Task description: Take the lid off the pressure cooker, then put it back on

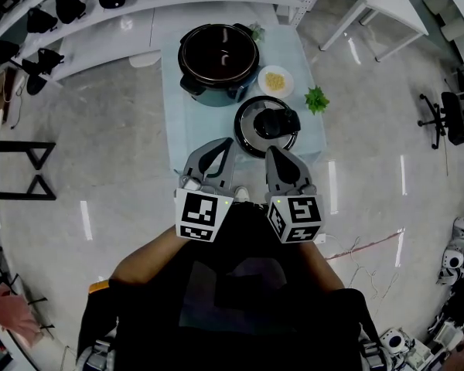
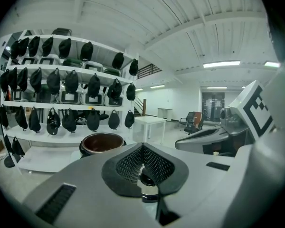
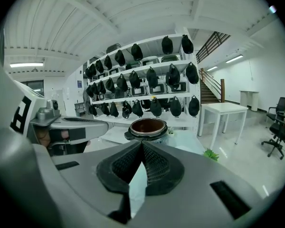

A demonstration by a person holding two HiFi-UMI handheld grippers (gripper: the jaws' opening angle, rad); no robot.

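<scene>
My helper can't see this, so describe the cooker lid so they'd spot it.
On the pale-clothed table, the open cooker stands at the far end. The lid lies flat near the front edge, the only silver disc with a black handle.

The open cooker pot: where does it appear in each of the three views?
Head view: cooker pot, top centre, beyond the lid.
Left gripper view: left of centre, above the jaws.
Right gripper view: centre, above the jaws.
Shared landmark: white shelves behind it.
</scene>
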